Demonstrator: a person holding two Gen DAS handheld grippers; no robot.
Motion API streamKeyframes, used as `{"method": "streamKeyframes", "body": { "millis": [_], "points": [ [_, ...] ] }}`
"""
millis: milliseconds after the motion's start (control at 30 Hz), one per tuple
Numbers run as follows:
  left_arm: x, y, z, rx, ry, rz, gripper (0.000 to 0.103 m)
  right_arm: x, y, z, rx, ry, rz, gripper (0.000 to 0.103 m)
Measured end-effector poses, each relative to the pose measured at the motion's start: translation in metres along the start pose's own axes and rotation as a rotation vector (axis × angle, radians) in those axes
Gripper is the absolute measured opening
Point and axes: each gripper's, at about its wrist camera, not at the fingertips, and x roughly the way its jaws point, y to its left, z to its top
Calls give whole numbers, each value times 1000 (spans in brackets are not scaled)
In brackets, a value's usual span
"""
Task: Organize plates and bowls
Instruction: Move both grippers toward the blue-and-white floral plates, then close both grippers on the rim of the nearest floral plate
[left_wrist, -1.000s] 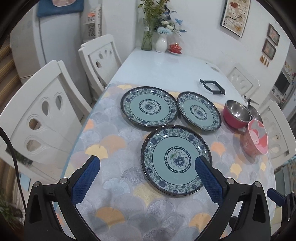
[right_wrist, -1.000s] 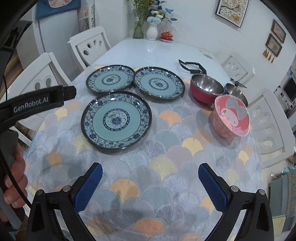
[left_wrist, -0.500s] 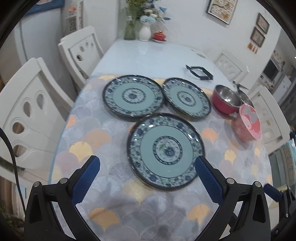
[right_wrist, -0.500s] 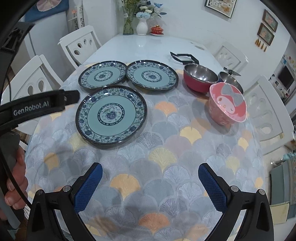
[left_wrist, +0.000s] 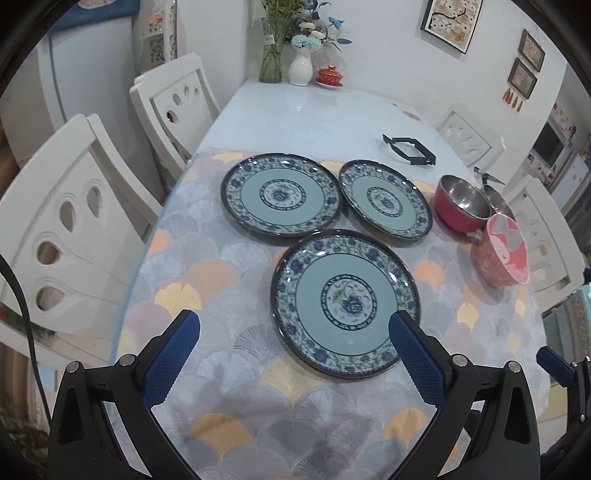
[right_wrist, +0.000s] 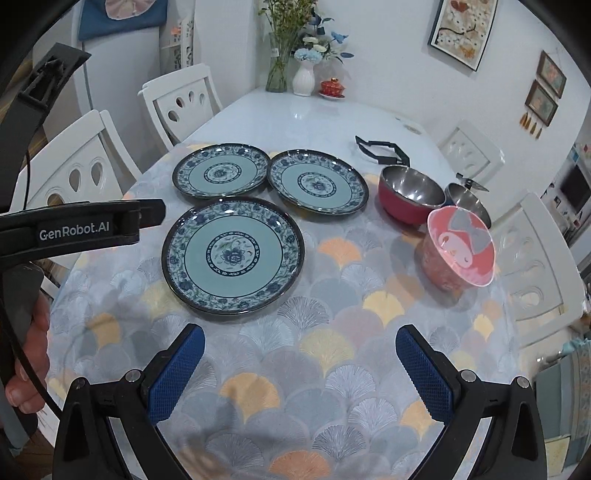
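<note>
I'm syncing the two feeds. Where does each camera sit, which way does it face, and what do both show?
Left wrist: on the left tongs, looking down the table at the near plate; only its own open blue fingers show.
Right wrist: on the right tongs, further right, facing the same way; its open fingers, the left tongs' arm and a hand show.
Shared: three plates, the red bowl, the pink bowl.

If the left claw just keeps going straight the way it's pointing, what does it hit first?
Probably the nearest blue-patterned plate: the open left claw points at its near-left rim. Depth is unclear, so it could touch the patterned tablecloth just short of it.
</note>
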Motion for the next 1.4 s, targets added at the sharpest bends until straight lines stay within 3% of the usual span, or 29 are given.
{"method": "streamKeyframes", "body": {
  "millis": [400,600,733,967,1400],
  "points": [
    [6,-21,6,-11,43,-63,101,-5,-14,4,-15,-7,5,103],
    [4,-23,8,6,21,-23,101,-2,-10,13,-51,-14,7,103],
    [15,-13,7,-36,72,-8,101,3,-21,17,-7,-4,30,103],
    [26,8,1,-92,124,-26,101,31,-42,33,88,71,102,103],
    [53,16,5,-11,170,-57,101,77,-34,66,100,130,137,103]
  ]
}}
